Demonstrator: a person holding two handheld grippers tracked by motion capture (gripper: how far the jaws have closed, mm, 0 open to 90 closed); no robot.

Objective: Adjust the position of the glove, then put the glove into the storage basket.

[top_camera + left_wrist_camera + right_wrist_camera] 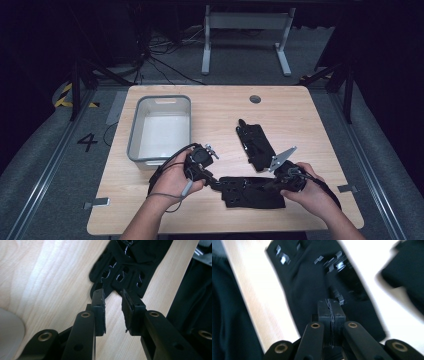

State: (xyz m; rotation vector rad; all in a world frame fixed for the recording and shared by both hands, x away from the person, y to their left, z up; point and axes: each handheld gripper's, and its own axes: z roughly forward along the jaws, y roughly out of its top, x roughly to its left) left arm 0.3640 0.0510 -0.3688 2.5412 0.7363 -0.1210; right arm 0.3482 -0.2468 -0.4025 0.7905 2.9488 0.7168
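Two black gloves on the table: near glove [252, 192] lies along the front edge, the other glove [256, 145] mid-table. Left gripper [216, 184] has its jaws parted at the near glove's fingertips, gripping nothing. Right gripper [272, 186] is closed tight over its cuff end; can't tell if fabric's pinched.

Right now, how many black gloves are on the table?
2: one glove lies in the middle of the table, the other glove at the near edge between both grippers.
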